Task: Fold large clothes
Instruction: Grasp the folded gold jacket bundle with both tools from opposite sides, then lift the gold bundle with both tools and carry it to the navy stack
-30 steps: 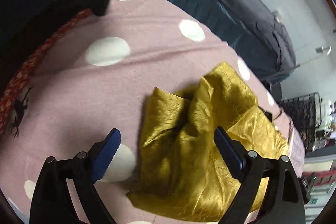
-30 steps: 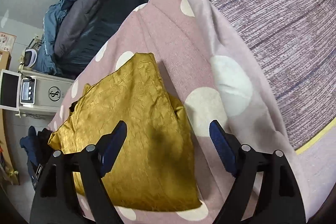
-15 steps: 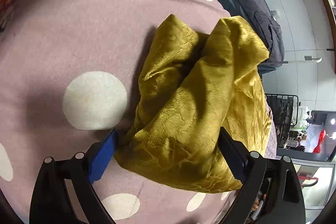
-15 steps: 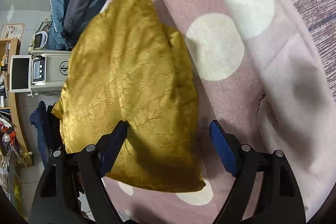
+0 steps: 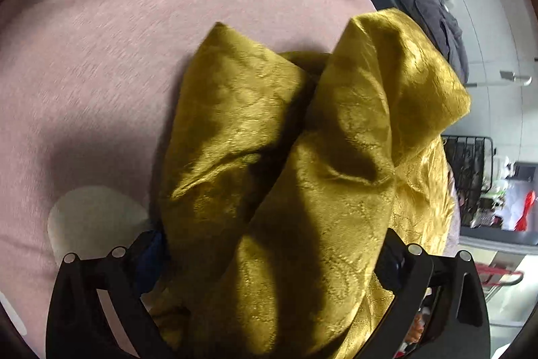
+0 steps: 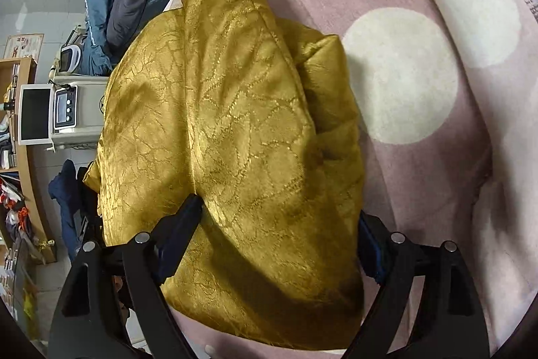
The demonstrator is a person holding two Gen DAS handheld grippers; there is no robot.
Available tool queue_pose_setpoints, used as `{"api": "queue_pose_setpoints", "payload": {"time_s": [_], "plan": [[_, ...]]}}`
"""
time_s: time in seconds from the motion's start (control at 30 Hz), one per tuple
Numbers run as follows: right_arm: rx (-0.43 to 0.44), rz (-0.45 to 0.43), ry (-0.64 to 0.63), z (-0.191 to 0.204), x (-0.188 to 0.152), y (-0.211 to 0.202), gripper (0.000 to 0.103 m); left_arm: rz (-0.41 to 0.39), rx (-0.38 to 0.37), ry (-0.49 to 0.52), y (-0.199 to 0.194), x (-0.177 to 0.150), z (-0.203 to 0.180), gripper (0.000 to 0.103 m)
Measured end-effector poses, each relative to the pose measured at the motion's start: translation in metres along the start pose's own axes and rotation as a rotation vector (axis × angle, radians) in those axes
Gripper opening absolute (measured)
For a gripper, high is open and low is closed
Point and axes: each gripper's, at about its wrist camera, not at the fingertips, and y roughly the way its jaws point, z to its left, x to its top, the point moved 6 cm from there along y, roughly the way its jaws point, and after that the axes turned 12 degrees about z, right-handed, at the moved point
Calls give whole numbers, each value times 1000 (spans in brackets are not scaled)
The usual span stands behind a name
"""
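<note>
Gold fabric (image 5: 302, 190) lay bunched on the pink dotted sheet (image 5: 101, 73), filling the centre of both frames. My left gripper (image 5: 269, 254) straddled its lower folds, jaws opening wide. My right gripper (image 6: 279, 224) stood spread too, still widening, its left finger (image 6: 181, 224) pressing the cloth.

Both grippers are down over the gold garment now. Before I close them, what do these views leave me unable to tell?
- Left wrist view: the gold garment bulges over the left gripper, hiding both pads; contact unclear.
- Right wrist view: the right gripper has one pad behind the garment's edge.
- Neither view shows the whole garment; its type is unreadable.
- Both jaws are opening.
</note>
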Motion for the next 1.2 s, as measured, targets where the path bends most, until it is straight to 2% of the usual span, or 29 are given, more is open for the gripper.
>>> {"api": "queue_pose_setpoints", "payload": {"time_s": [0.13, 0.17, 0.2, 0.23, 0.27, 0.3, 0.37, 0.47, 0.53, 0.63, 0.7, 0.8, 1.0, 1.07, 1.13, 1.2], "plan": [[-45, -5, -5, 3, -2, 2, 81, 22, -42, 10, 1, -1, -8, 92], [-70, -3, -14, 2, -3, 1, 75, 27, -56, 5, 1, -2, -11, 87], [-86, -3, -20, 1, -3, -1, 63, 27, -65, 3, 1, -3, -14, 84], [-97, -5, -24, 2, -3, -1, 55, 23, -62, 7, 0, -4, -19, 75], [-89, 0, -25, 3, -5, 0, 41, 22, -57, 18, -1, -7, -25, 68], [-87, -1, -24, 5, -7, -1, 33, 22, -49, 34, -3, -11, -32, 65], [-105, -15, -45, 12, -13, -3, 25, 18, -8, 70, -4, -16, -45, 47], [-142, -49, -109, 28, -24, -11, 15, -10, 88, 125, -14, -32, -66, 31], [-132, -75, -127, 36, -32, -18, 14, -29, 102, 144, -22, -41, -79, 25], [-71, -112, -124, 39, -49, -36, 12, -70, 81, 184, -39, -60, -101, 19], [-30, -120, -115, 36, -60, -48, 12, -98, 60, 219, -52, -78, -118, 18], [13, -113, -120, 34, -81, -63, 12, -129, 74, 278, -64, -106, -145, 17], [2, -78, -87, 8, -119, -76, 11, -104, 142, 350, -48, -161, -170, 17], [-7, -75, -65, 0, -127, -76, 11, -111, 201, 404, -42, -173, -172, 16], [-17, -88, -65, 7, -130, -79, 11, -124, 194, 437, -45, -179, -177, 16], [-22, -112, -89, 29, -133, -85, 11, -140, 158, 463, -57, -172, -188, 15]]}}
